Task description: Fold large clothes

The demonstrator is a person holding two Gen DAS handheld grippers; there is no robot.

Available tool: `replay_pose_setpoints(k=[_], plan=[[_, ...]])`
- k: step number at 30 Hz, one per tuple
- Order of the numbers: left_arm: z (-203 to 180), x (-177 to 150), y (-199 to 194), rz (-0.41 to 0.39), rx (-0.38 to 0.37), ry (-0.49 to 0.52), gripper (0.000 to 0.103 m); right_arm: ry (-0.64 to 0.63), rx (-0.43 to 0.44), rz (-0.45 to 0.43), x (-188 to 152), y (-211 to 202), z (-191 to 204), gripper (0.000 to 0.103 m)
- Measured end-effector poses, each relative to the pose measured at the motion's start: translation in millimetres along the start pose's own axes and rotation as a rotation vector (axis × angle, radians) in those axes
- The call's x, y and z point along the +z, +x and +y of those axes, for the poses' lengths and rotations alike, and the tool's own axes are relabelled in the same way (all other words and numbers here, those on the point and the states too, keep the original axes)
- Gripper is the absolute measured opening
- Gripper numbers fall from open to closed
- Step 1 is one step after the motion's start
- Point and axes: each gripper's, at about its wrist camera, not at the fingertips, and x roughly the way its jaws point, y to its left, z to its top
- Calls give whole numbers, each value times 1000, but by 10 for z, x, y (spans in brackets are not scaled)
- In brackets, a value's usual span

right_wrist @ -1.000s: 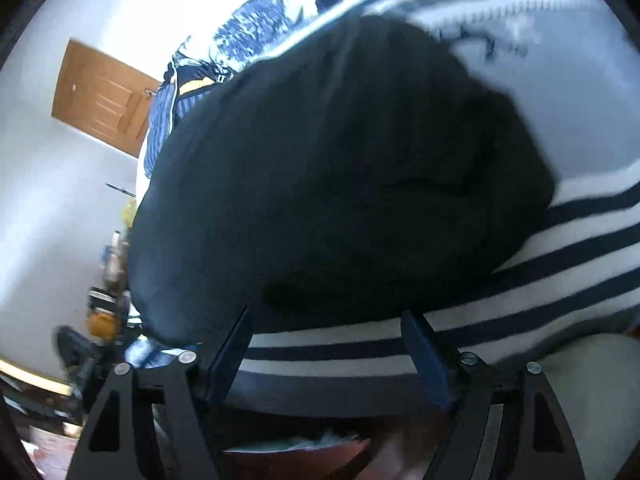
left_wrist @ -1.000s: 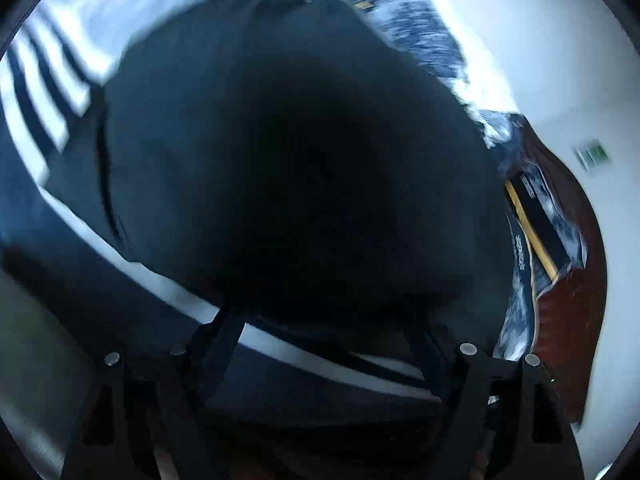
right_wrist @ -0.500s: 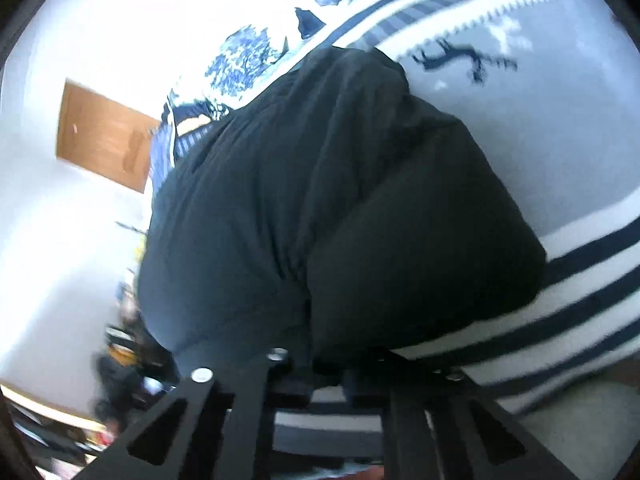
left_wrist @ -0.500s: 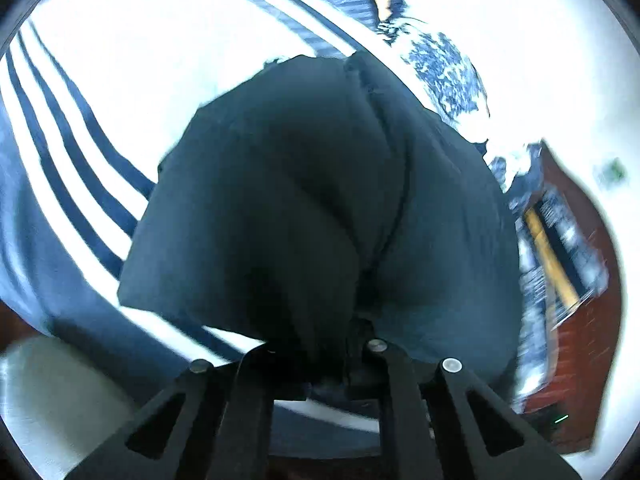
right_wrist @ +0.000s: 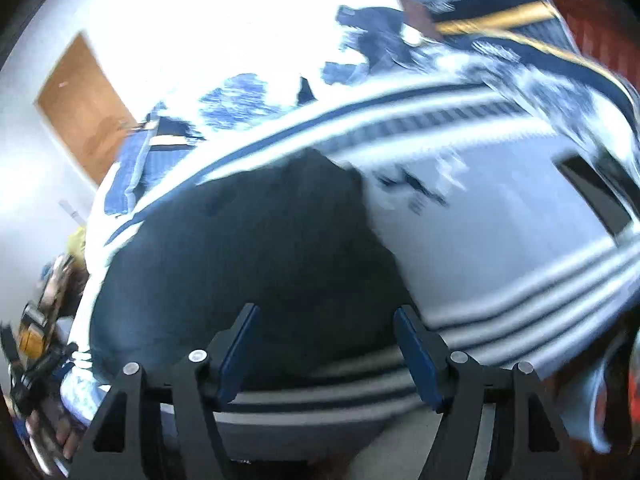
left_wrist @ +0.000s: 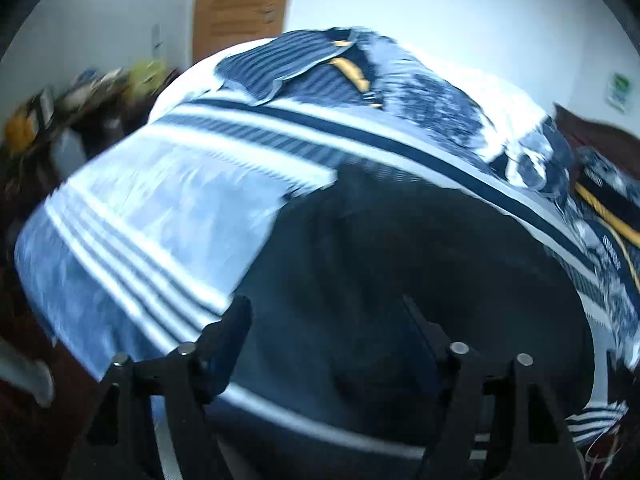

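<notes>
Jaws on both tools stand apart and have just been opening, with nothing pinched between them. On my left gripper (left_wrist: 324,332) the two fingers frame the dark garment (left_wrist: 400,280) from above without touching it, and my right gripper (right_wrist: 326,344) shows the same: blue-faced pads spread wide, the cloth lying loose below them.

That dark garment sits as a rounded bundle on the striped bedspread (left_wrist: 160,208), toward the near edge of the bed; in the right view it takes up the lower left, with the grey and white stripes running off to the right. Farther back lie a blue striped shirt (left_wrist: 280,68) and other patterned fabric, well apart from the bundle. A wooden door (right_wrist: 84,108) shows beyond the bed.

I judge that a fold is just laid down and let go. Blur hides the bundle's edges, so I cannot tell how neat it is. Next I need to find a free edge, bring both grippers down onto it, close firmly on the cloth, and carry it across for another fold.
</notes>
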Motion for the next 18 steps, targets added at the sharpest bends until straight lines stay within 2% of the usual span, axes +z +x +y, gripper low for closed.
replay_pose_setpoints(k=[2, 3, 4, 5, 7, 9, 10, 11, 12, 13, 14, 15, 18], plan=[[-279, 157, 137, -1, -13, 66, 76, -57, 85, 10, 207, 174, 335, 72], [-505, 253, 262, -6, -19, 98, 76, -88, 107, 19, 302, 308, 485, 72], [-575, 302, 370, -10, -18, 130, 77, -113, 134, 37, 396, 492, 637, 73], [-604, 368, 557, -9, -2, 163, 77, -130, 158, 72, 478, 716, 757, 73], [-710, 422, 921, -7, 83, 243, 77, -133, 170, 169, 559, 1182, 891, 73], [-693, 317, 1079, -17, 163, 300, 77, -176, 134, 216, 570, 1482, 991, 73], [-603, 301, 1235, -15, 231, 302, 77, -246, 78, 205, 571, 1607, 1062, 73], [-477, 244, 1326, -2, 234, 283, 78, -288, 30, 185, 557, 1670, 1076, 73], [-421, 197, 1355, 13, 208, 253, 80, -302, -12, 170, 567, 1762, 1053, 74], [-247, 177, 1409, 12, 160, 193, 80, -280, -1, 176, 578, 1845, 976, 74], [-171, 205, 1424, -1, 145, 171, 81, -254, 19, 181, 569, 1884, 914, 74], [-140, 174, 1437, -19, 142, 169, 81, -218, 30, 179, 564, 1937, 803, 74], [-303, 197, 1662, -34, 204, 245, 82, -247, -14, 156, 530, 2014, 747, 72]])
